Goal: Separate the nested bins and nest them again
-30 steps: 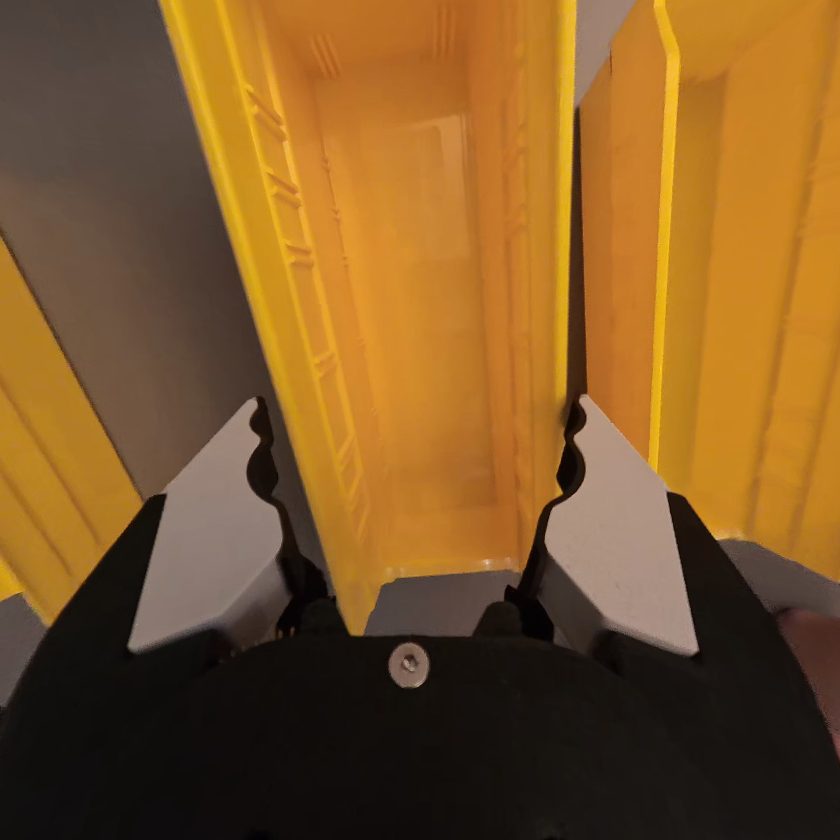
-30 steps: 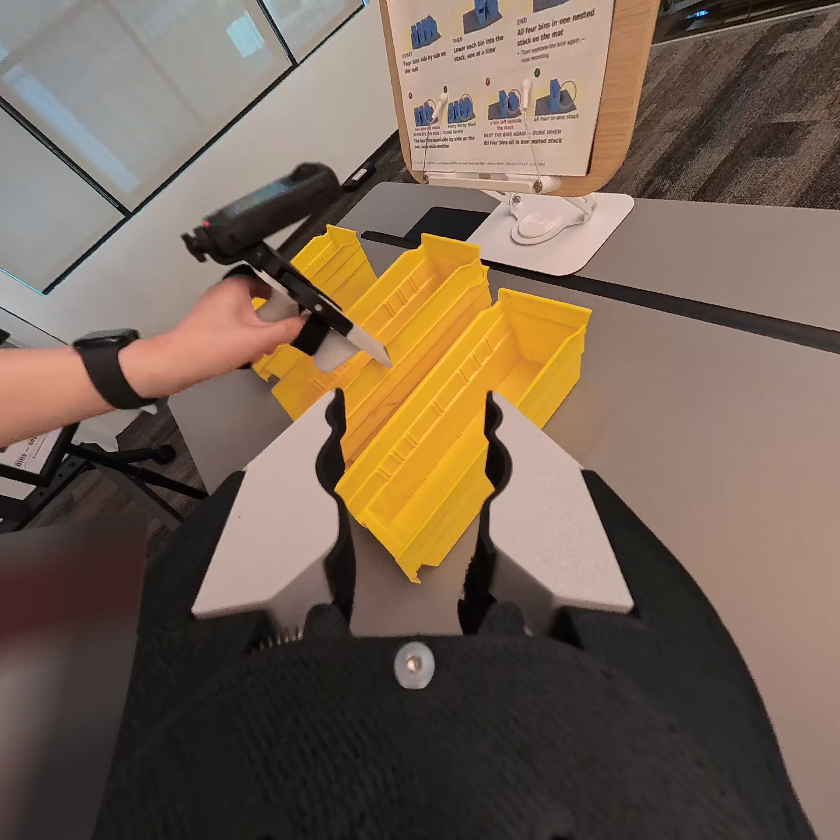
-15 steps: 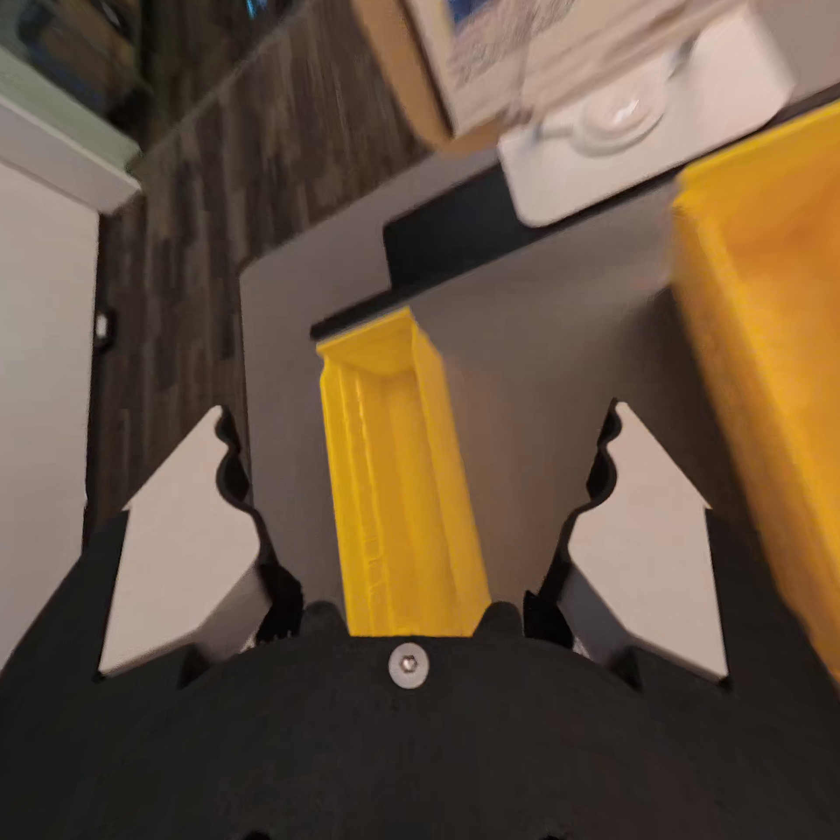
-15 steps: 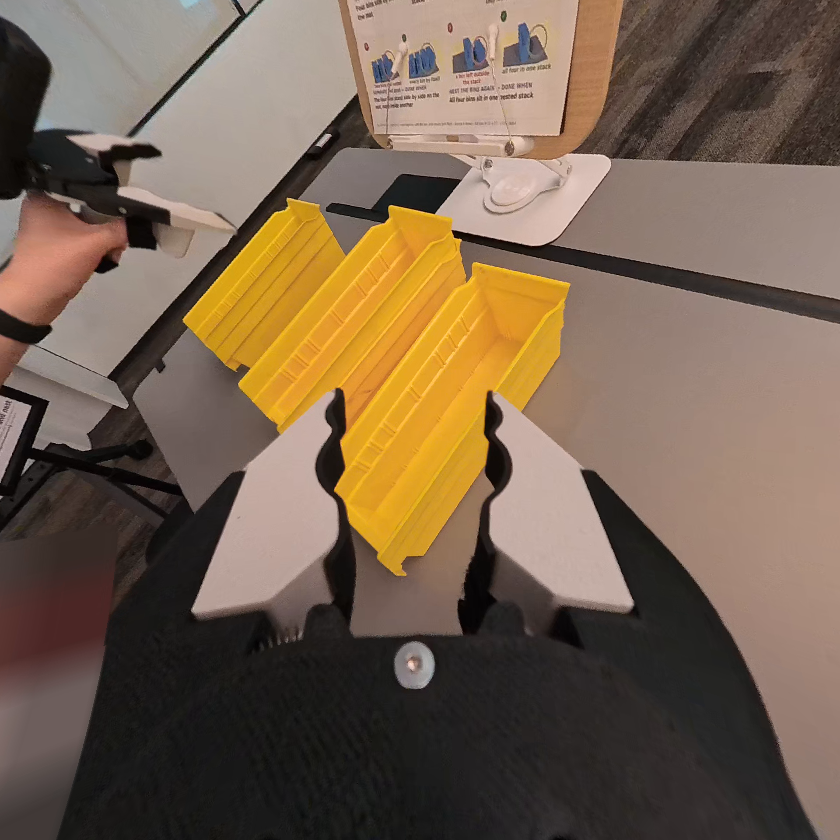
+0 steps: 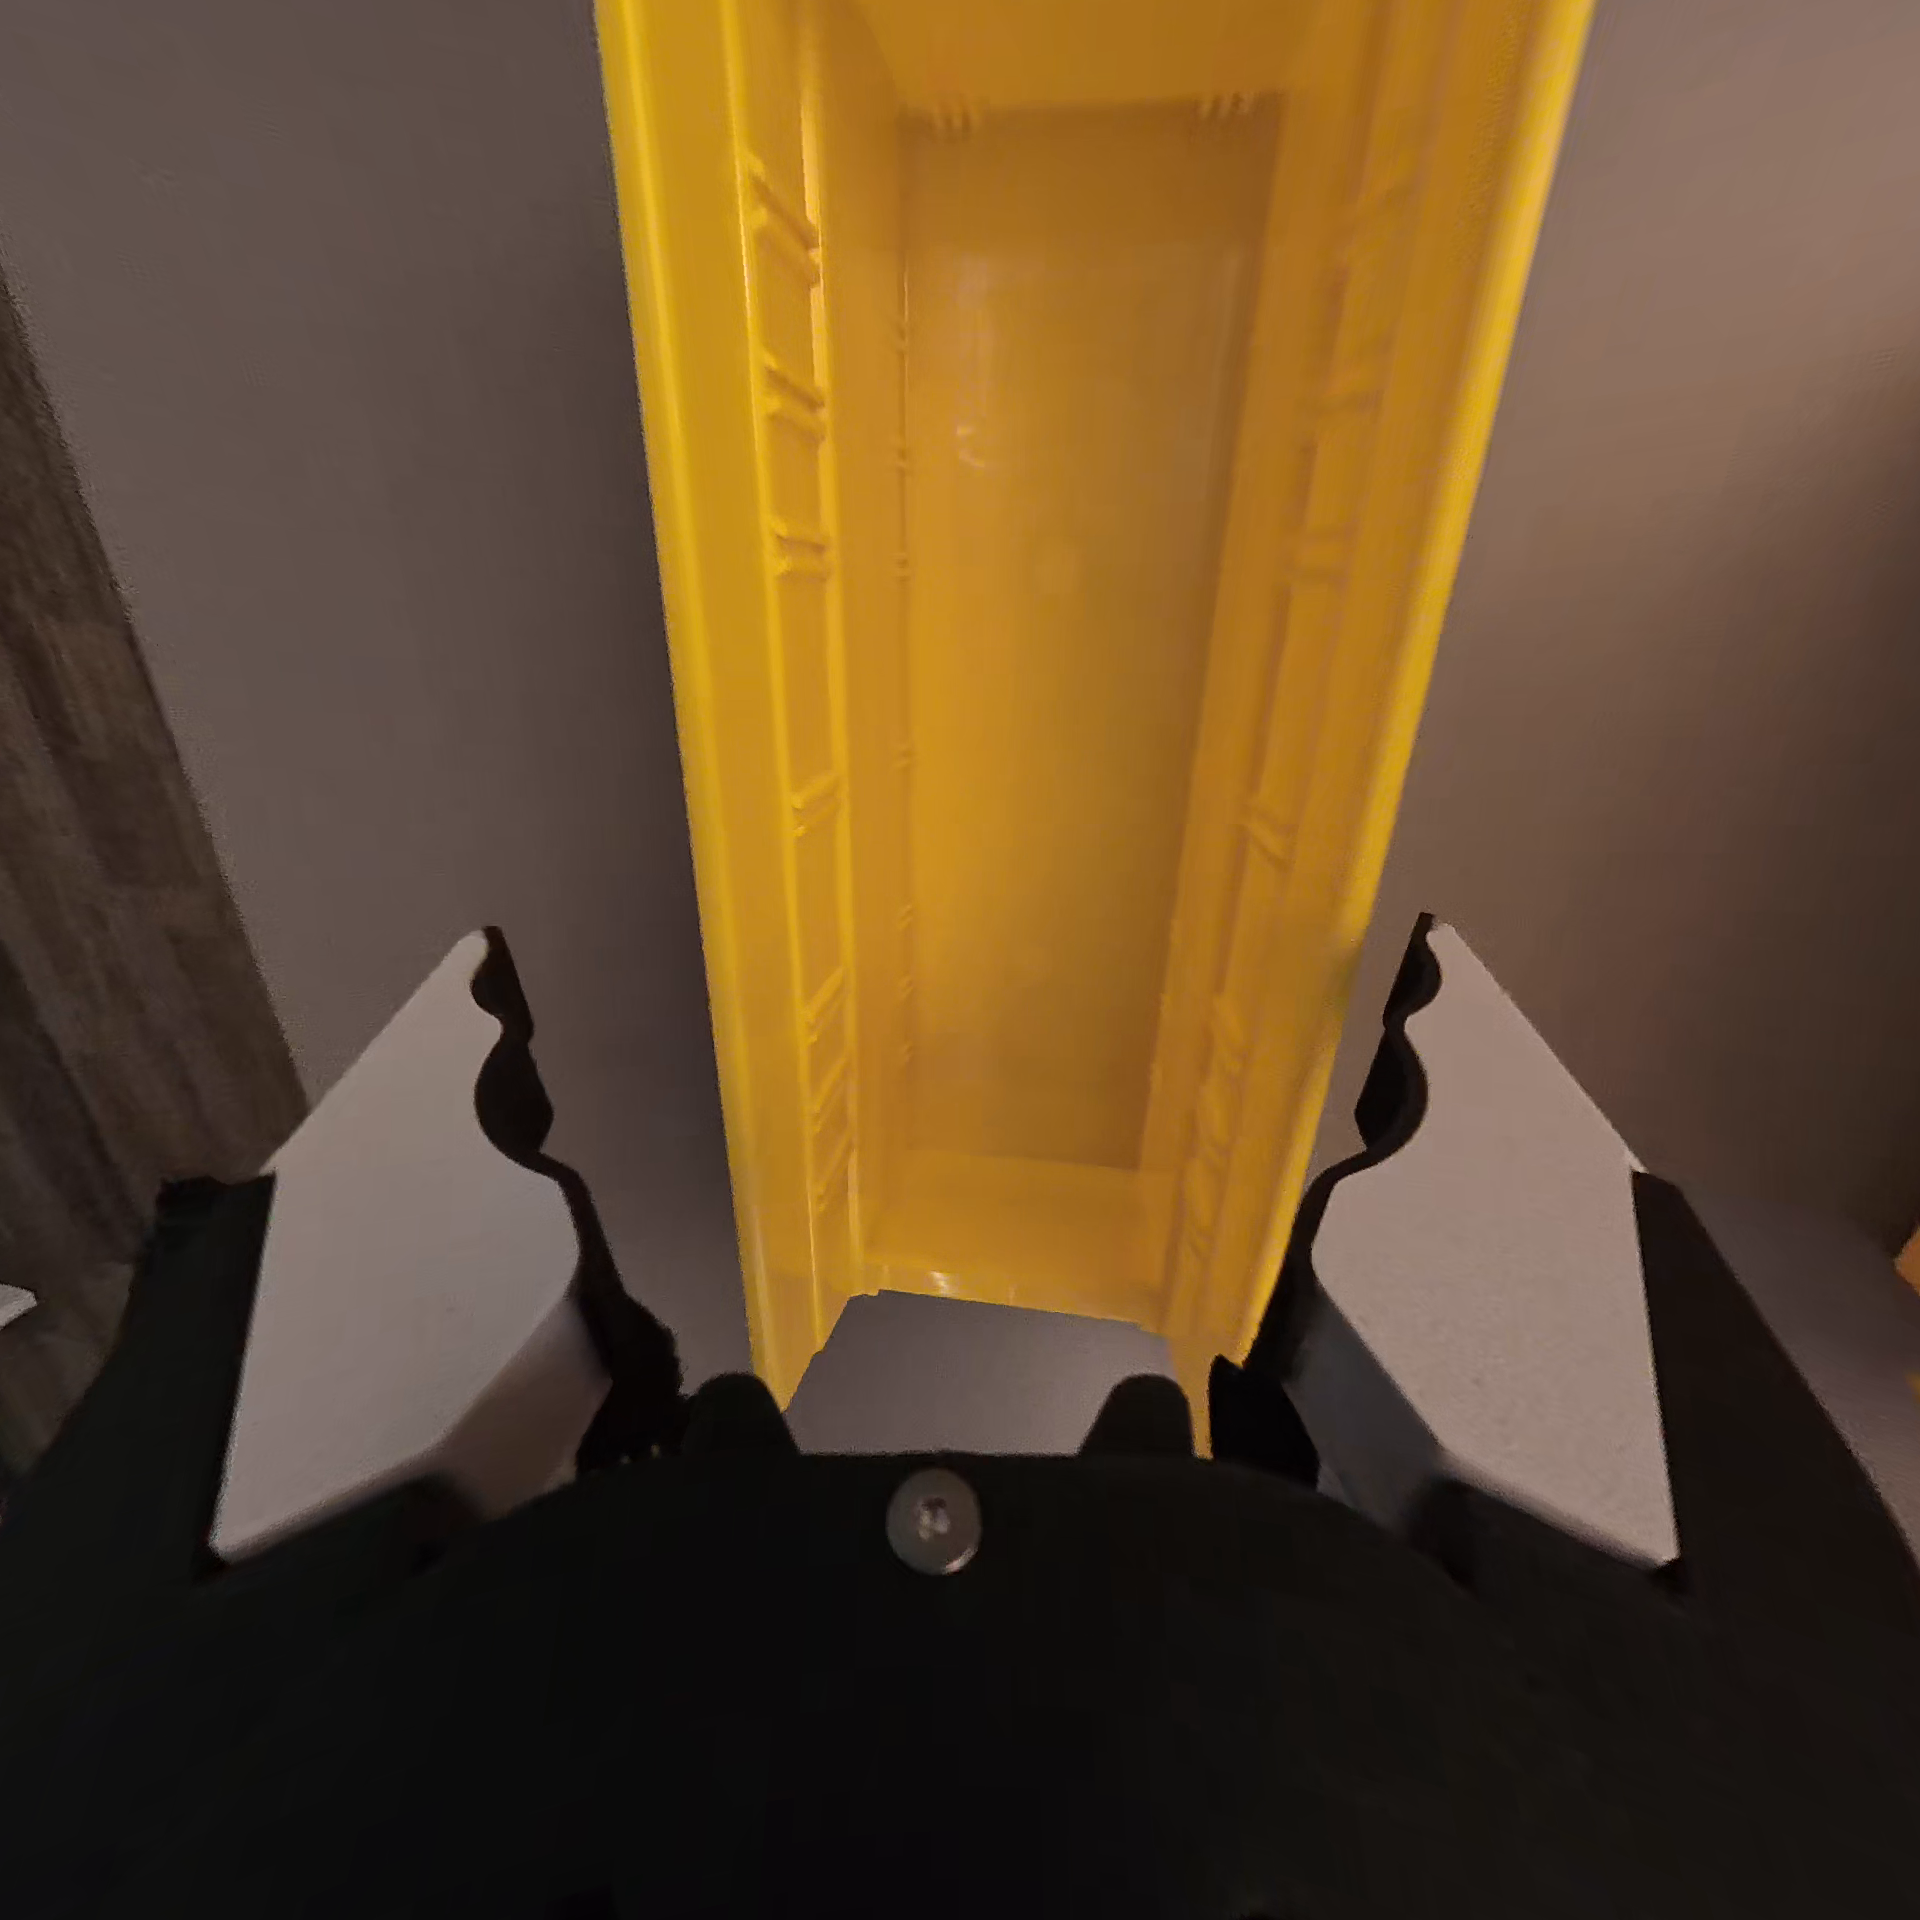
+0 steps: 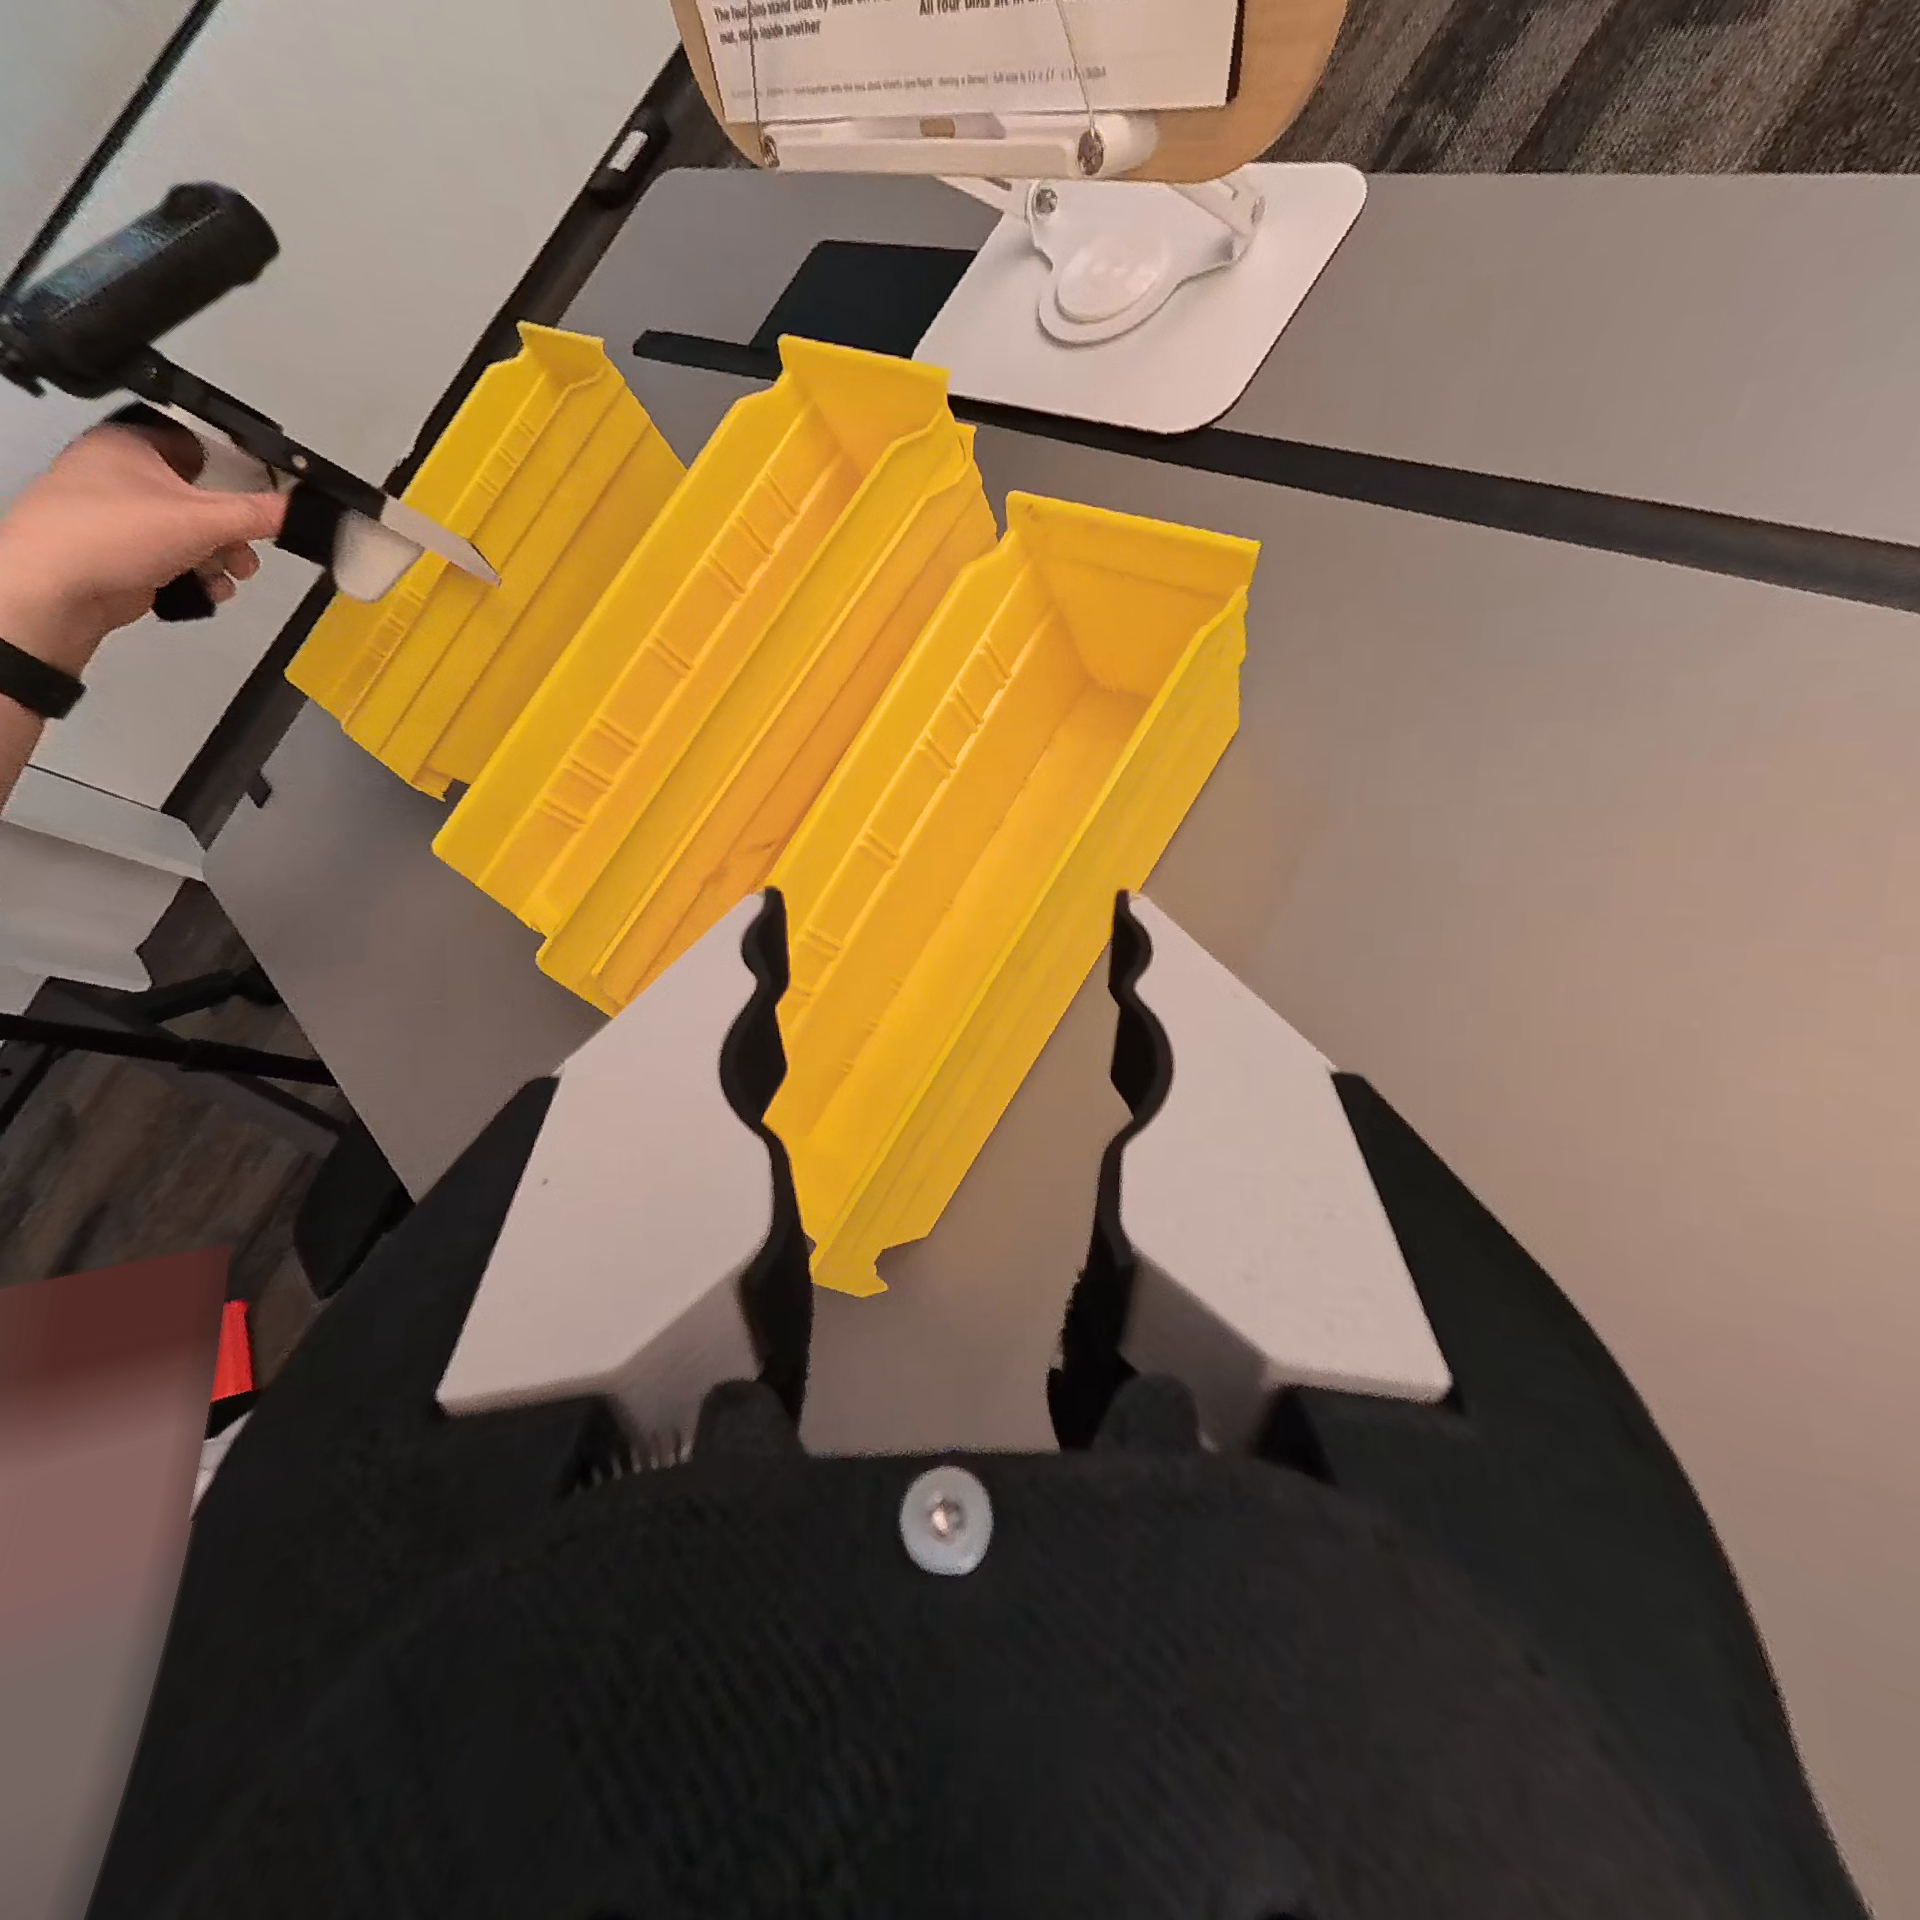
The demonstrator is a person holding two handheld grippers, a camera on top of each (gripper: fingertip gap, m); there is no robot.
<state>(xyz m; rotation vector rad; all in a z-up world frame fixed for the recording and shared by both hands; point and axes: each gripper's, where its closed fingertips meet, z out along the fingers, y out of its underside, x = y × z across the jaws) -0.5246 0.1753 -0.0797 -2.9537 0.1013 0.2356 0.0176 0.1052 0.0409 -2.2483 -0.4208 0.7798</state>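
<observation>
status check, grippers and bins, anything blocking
Left gripper open wide, straddling leftmost yellow bin, not gripping. Right gripper open, above rightmost bin. Middle bin alongside. Nothing blocking.

The left wrist view cuts off the far end of the yellow bin (image 5: 1060, 623) at its top edge. In the right wrist view, the sign board (image 6: 997, 73) is cropped above, and a blurred patch (image 6: 104, 1538) covers the lower left corner.
</observation>
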